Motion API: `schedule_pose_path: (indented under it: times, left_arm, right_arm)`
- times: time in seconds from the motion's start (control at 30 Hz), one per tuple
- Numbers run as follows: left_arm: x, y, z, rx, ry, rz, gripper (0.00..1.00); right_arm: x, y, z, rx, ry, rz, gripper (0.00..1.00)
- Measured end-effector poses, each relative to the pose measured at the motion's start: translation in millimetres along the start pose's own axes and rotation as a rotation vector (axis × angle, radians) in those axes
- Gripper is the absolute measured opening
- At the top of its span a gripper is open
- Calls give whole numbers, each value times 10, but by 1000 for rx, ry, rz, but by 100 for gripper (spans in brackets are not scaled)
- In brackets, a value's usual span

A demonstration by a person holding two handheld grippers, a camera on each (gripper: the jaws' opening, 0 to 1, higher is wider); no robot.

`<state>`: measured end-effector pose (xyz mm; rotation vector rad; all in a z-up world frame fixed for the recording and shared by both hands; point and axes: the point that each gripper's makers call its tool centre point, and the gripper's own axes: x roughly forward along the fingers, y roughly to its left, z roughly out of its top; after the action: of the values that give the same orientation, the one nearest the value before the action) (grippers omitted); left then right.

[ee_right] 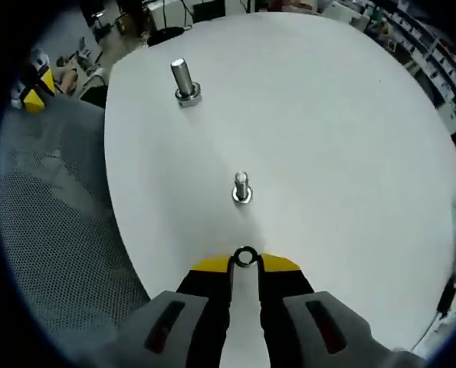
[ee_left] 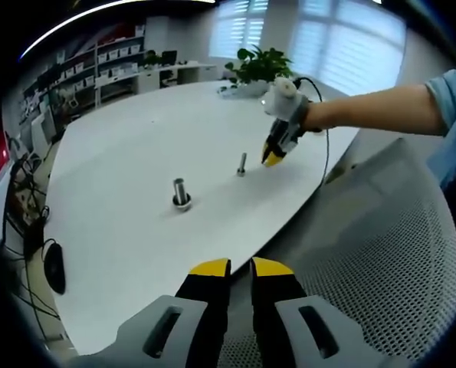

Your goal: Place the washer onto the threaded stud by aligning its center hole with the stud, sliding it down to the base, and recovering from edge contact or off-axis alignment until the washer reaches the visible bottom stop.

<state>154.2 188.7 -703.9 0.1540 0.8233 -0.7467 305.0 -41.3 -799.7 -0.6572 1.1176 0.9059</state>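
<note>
Washer (ee_right: pixel 245 257) pinched at right tool (ee_right: pixel 245 263) tips, held above white table (ee_right: pixel 350 153), near the smaller threaded stud (ee_right: pixel 241 187). Larger stud (ee_right: pixel 183 80) stands well apart. Left tool (ee_left: pixel 241 267) nearly closed, empty, over mesh chair (ee_left: pixel 388 253).

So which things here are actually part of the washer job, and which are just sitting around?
Part of the job:
- washer, pinched in the right tool
- small threaded stud, just ahead of the washer
- white table it stands on

Just lying about:
- larger stud farther along the table
- potted plant
- mesh chair
- left tool, shut and holding nothing
</note>
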Motion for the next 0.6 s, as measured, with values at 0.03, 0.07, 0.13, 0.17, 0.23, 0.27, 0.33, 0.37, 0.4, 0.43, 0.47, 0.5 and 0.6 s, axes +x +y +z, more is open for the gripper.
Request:
schedule_pose_path:
  times: [0.03,0.07,0.13,0.17,0.23,0.27,0.33,0.37,0.4,0.43,0.47,0.5,0.6]
  left_arm:
    - [1,-2,-1,1,1,-1,8]
    - [1,-2,-2,1,1,-1,8]
    - [3,-5,-5,2,3,-2,8]
    - [2,-6,-6,3,3,-2,8]
    - [0,-5,-2,2,1,-1,8]
    - [-1,-4,0,2,0,-1,8]
    - [0,-1,-2,2,1,-1,8]
    - [1,-2,-3,2,1,-2,8]
    - [1,-2,-2,2,0,-2,8]
    - [0,0,2,1,-2,-2,8]
    - [-1,1,4,0,-3,-2,8]
    - [-2,1,3,0,-3,-2,8]
    - [-5,0,8,-1,-5,-1,8]
  right_arm:
    - [-20,-8,36,7,-19,-5,15]
    - [-45,-23,76,21,-39,-10,15]
    - [-87,-40,142,41,-73,-23,15]
    - [-105,-44,166,43,-86,-27,15]
    - [-138,-48,216,54,-114,-36,15]
    - [-150,-50,234,62,-122,-37,15]
    - [-164,-65,281,70,-143,-38,15]
    - [-172,-68,311,76,-156,-38,15]
    - [-182,-59,332,78,-164,-39,15]
    - [-187,-45,354,76,-168,-36,15]
    - [-186,-45,369,74,-169,-36,15]
    - [-189,-36,388,69,-174,-36,15]
    - [-196,5,451,51,-180,-25,15]
